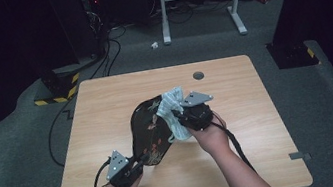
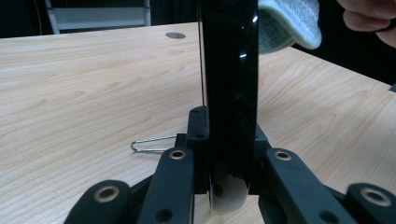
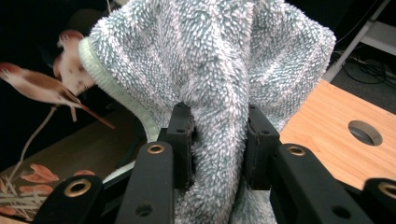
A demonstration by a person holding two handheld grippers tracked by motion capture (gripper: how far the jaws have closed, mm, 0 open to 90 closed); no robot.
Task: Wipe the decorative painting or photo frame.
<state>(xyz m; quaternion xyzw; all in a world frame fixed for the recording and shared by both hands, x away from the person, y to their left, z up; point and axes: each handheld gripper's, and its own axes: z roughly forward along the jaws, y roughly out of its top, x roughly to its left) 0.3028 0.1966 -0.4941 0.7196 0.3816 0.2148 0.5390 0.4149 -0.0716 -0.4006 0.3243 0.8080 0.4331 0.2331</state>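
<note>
Fingers (image 2: 198,135) clamping tray (image 1: 148,126) edge, cloth (image 1: 173,107) at rim.

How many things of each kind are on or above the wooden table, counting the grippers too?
Grippers: 2, the left gripper and the right gripper
Black painted trays: 1, the tray
Fluffy pale blue-green cloths: 1, the cloth
Wire clips lying on the table: 1, the clip
Total: 5

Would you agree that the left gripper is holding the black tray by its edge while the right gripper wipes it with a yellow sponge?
Not quite: the right gripper holds a pale blue-green cloth, not a yellow sponge, as the right gripper view shows. The left gripper does hold the black tray by its edge.
</note>
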